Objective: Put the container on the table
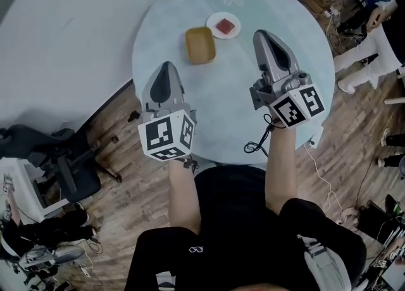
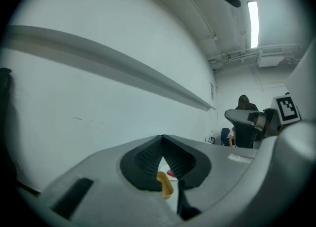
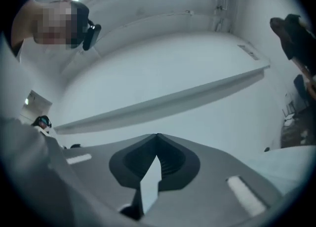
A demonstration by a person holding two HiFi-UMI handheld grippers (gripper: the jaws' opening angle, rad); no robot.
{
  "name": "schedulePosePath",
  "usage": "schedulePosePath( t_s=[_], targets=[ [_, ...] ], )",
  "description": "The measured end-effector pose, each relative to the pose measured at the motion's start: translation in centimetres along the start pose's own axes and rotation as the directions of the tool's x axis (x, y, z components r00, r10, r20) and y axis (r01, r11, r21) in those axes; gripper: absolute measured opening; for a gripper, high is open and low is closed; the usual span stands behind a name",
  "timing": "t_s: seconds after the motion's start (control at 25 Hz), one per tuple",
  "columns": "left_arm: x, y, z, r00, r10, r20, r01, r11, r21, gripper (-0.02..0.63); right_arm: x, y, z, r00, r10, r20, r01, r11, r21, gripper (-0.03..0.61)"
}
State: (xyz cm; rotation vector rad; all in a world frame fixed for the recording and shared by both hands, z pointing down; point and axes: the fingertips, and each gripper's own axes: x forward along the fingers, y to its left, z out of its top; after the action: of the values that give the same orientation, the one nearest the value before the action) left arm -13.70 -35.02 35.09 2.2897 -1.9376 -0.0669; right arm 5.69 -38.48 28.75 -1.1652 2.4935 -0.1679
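Note:
A mustard-yellow square container point(image 1: 200, 45) stands empty on the round pale table point(image 1: 234, 112), toward its far side. Next to it on the right is a white plate point(image 1: 224, 25) with a red piece on it. My left gripper point(image 1: 166, 66) hovers over the table's near left edge, short of the container, its jaws shut on nothing. My right gripper point(image 1: 261, 33) is raised over the table to the right of the plate, also shut and empty. In the left gripper view the container point(image 2: 165, 185) and plate point(image 2: 171, 173) show through the slit below the left gripper point(image 2: 163, 138). The right gripper point(image 3: 157, 136) faces only the wall.
A black cable point(image 1: 259, 141) and a white power strip point(image 1: 316, 136) hang at the table's near right edge. A black office chair point(image 1: 57, 157) stands on the wooden floor at left. A person point(image 1: 370, 43) stands at far right among cables. A white wall runs behind the table.

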Motion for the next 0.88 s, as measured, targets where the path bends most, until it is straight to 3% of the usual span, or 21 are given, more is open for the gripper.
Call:
schedulePosePath(
  t_s=[0.2,0.88],
  targets=[
    [-0.2,-2.2,0.6,1.000,-0.009,-0.009,0.009,0.999,0.050,-0.002,-1.9,-1.3,-1.9,0.992,-0.057,-0.110,0.055,0.998,-0.028,0.011],
    [0.7,-3.1,1.3,1.000,-0.003,-0.009,0.003,0.996,0.089,-0.002,-1.1,-0.7,-2.4,0.990,0.041,-0.138,-0.048,0.998,-0.046,0.009]
  ],
)
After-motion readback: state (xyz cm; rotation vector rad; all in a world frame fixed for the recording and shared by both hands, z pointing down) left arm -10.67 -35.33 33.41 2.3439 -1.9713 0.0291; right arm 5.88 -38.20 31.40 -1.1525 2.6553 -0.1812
